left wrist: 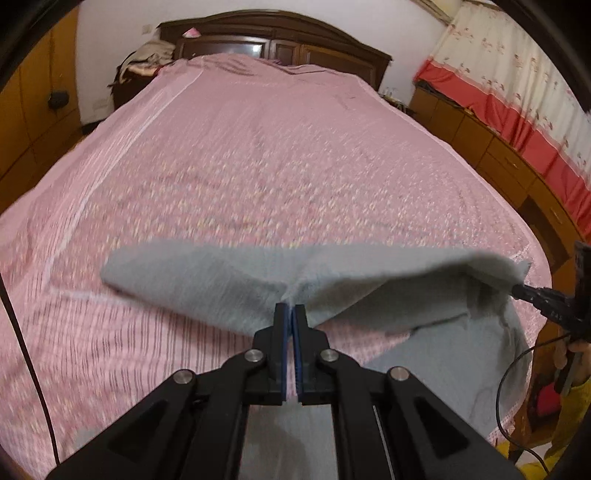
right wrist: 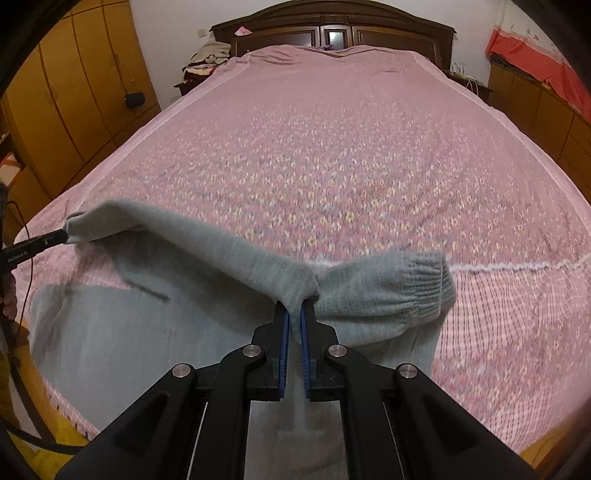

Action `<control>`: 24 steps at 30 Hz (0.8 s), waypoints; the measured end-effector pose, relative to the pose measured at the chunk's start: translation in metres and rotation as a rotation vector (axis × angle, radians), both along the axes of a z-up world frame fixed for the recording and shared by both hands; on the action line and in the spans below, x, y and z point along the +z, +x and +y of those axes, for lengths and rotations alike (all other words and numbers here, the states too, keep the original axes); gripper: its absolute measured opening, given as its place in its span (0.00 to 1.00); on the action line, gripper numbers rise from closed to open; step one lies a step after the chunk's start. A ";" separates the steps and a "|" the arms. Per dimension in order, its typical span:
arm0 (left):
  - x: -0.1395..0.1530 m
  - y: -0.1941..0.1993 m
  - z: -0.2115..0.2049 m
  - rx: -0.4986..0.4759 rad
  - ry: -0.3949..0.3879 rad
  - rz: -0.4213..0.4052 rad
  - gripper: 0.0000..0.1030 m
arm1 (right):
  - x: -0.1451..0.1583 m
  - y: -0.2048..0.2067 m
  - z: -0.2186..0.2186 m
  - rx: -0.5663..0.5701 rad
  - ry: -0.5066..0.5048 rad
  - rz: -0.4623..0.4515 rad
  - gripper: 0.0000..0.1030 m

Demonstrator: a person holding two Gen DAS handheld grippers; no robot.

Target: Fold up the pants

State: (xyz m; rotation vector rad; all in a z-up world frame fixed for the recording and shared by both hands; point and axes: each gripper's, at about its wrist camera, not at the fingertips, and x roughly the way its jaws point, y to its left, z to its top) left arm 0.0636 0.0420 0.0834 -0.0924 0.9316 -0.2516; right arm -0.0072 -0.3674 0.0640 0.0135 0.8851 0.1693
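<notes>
left gripper (left wrist: 292, 310): black linkage, blue pads (left wrist: 283, 332), silver screws (thin black cable)
right gripper (right wrist: 294, 310): alike

Pants (right wrist: 229, 254) on bed (right wrist: 332, 147) near edge (headboard (right wrist: 332, 22) behind), wardrobe (right wrist: 74, 74) left.

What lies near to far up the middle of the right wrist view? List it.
right gripper → grey pants pinched in its jaws → pink bedspread → dark wooden headboard
</notes>
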 end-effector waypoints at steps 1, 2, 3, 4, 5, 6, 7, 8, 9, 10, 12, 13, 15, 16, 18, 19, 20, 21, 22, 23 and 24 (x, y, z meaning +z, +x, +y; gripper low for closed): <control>-0.006 -0.003 0.003 0.014 -0.006 0.016 0.03 | -0.003 -0.002 0.000 0.001 -0.001 0.005 0.07; -0.012 -0.006 0.007 0.029 -0.014 0.035 0.03 | -0.007 -0.005 -0.001 0.000 -0.001 0.016 0.07; -0.017 -0.007 0.009 0.037 -0.018 0.046 0.03 | -0.011 -0.007 -0.001 -0.001 0.002 0.025 0.07; -0.023 -0.008 0.010 0.042 -0.022 0.060 0.03 | -0.014 -0.008 -0.002 -0.001 0.005 0.034 0.07; -0.027 -0.010 0.010 0.044 -0.020 0.071 0.03 | -0.019 -0.010 -0.002 -0.002 0.008 0.046 0.07; -0.030 -0.011 0.009 0.047 -0.007 0.074 0.03 | -0.023 -0.010 -0.002 -0.004 0.009 0.055 0.07; -0.033 -0.013 0.007 0.046 0.009 0.074 0.03 | -0.028 -0.011 -0.002 -0.007 0.006 0.067 0.07; -0.035 -0.015 0.006 0.046 0.018 0.074 0.03 | -0.032 -0.012 -0.003 -0.010 0.002 0.073 0.07; -0.036 -0.017 0.005 0.048 0.025 0.074 0.03 | -0.035 -0.012 -0.003 -0.012 -0.003 0.080 0.07; -0.038 -0.018 0.004 0.054 0.028 0.075 0.03 | -0.039 -0.013 -0.002 -0.017 -0.011 0.090 0.07; -0.039 -0.019 0.003 0.080 0.030 0.082 0.03 | -0.043 -0.012 -0.001 -0.029 -0.019 0.102 0.09; -0.040 -0.019 0.003 0.090 0.030 0.083 0.03 | -0.046 -0.012 -0.002 -0.035 -0.021 0.111 0.12; -0.039 -0.022 0.004 0.112 0.021 0.082 0.07 | -0.051 -0.013 -0.002 -0.049 -0.028 0.125 0.14; -0.037 -0.023 0.005 0.124 0.012 0.080 0.12 | -0.053 -0.014 -0.002 -0.053 -0.028 0.126 0.14; -0.032 -0.026 0.007 0.141 -0.015 0.068 0.19 | -0.051 -0.017 -0.003 -0.063 -0.029 0.123 0.17; -0.029 -0.028 0.008 0.146 -0.030 0.059 0.24 | -0.050 -0.019 -0.004 -0.068 -0.029 0.118 0.18; -0.025 -0.030 0.009 0.150 -0.042 0.052 0.29 | -0.048 -0.022 -0.005 -0.075 -0.028 0.114 0.22; -0.022 -0.033 0.009 0.155 -0.053 0.043 0.32 | -0.047 -0.025 -0.007 -0.085 -0.029 0.110 0.28; -0.019 -0.034 0.011 0.161 -0.066 0.036 0.37 | -0.045 -0.029 -0.009 -0.098 -0.032 0.109 0.31; -0.018 -0.035 0.011 0.168 -0.077 0.033 0.40 | -0.045 -0.033 -0.012 -0.114 -0.033 0.109 0.33; -0.016 -0.034 0.013 0.177 -0.091 0.033 0.41 | -0.044 -0.036 -0.016 -0.128 -0.029 0.111 0.33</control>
